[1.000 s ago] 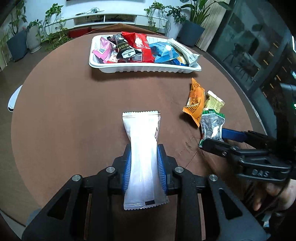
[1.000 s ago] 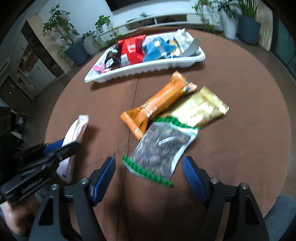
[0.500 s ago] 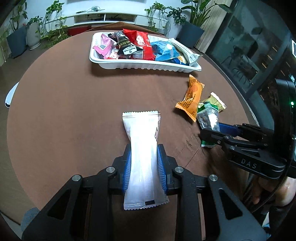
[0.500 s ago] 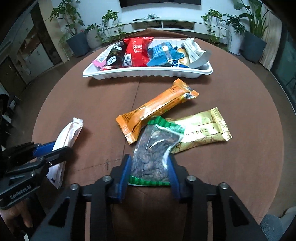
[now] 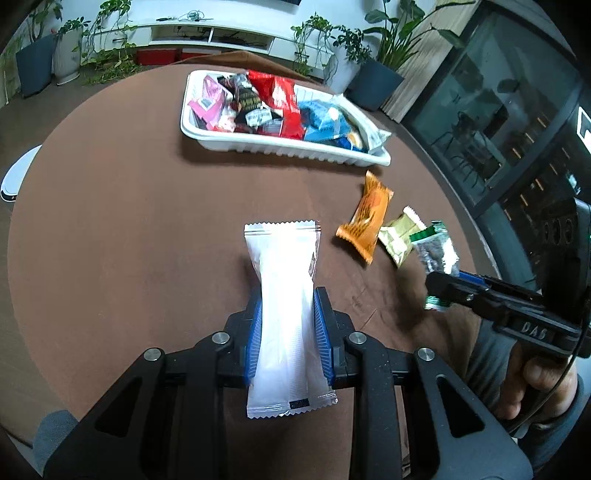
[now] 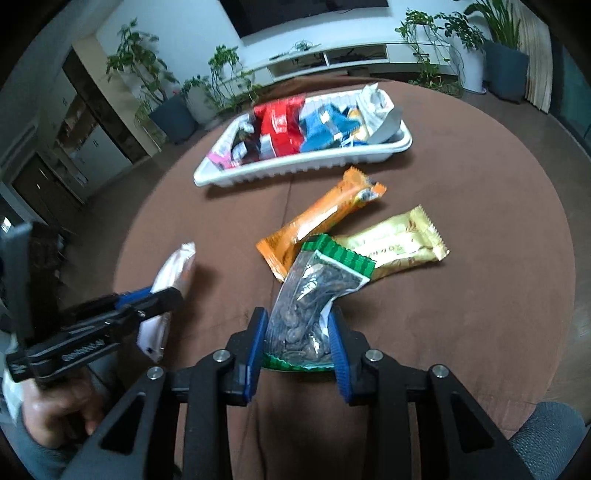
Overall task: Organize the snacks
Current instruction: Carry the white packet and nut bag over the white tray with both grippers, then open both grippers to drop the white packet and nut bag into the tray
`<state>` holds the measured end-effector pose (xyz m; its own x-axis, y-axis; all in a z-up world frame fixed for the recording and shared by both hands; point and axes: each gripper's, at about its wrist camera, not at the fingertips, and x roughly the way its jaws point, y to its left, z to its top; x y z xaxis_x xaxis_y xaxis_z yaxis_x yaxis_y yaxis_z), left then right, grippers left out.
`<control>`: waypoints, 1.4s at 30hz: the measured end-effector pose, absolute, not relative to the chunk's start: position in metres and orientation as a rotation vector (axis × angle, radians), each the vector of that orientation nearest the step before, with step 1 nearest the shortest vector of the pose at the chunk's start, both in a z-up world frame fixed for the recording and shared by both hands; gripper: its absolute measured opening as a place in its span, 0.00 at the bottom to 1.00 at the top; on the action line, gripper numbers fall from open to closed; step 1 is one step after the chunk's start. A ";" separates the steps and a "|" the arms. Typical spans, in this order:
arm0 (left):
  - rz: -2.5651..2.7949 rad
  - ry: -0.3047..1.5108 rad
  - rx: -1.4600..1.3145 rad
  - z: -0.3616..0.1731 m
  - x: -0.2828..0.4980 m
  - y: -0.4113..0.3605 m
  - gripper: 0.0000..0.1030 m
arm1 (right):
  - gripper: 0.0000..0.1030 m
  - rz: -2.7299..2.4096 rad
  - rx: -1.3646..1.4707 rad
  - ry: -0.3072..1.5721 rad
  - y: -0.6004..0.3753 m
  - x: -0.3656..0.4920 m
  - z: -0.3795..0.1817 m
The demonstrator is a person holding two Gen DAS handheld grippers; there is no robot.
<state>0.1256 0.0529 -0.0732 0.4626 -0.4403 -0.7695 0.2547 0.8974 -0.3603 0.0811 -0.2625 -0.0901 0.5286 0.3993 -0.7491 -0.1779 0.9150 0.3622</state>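
My left gripper (image 5: 288, 302) is shut on a long white snack packet (image 5: 282, 280), held above the round brown table (image 5: 129, 221). My right gripper (image 6: 298, 317) has its jaws closing on a clear, green-edged bag of nuts (image 6: 314, 291); the pads press its lower half and its far end is raised off the table. Just beyond it an orange bar (image 6: 325, 218) and a gold packet (image 6: 399, 243) lie on the table. A white tray (image 6: 306, 166) at the far side holds several snack packets. The left gripper (image 6: 173, 295) with the white packet (image 6: 177, 266) shows at the left of the right wrist view.
The tray (image 5: 280, 147) is crowded with red, blue, pink and black packets. Potted plants (image 5: 373, 74) and a low white shelf (image 5: 207, 33) stand beyond the table. A dark glass wall (image 5: 498, 110) runs along the right. Bare tabletop lies between the tray and both grippers.
The right gripper went from open around the nut bag to shut on it, then lifted it so its far end tilts up. The left gripper kept its hold on the white packet.
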 end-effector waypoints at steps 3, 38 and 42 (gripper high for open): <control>-0.433 0.982 -0.241 -0.062 0.133 0.061 0.23 | 0.34 0.357 0.302 0.925 -0.278 0.085 -0.076; -0.374 0.940 -0.196 -0.053 0.367 0.059 0.24 | 0.35 0.389 0.190 1.001 -0.229 0.366 -0.067; -0.381 0.944 -0.186 -0.056 0.374 0.051 0.26 | 0.37 0.388 0.156 1.008 -0.225 0.367 -0.070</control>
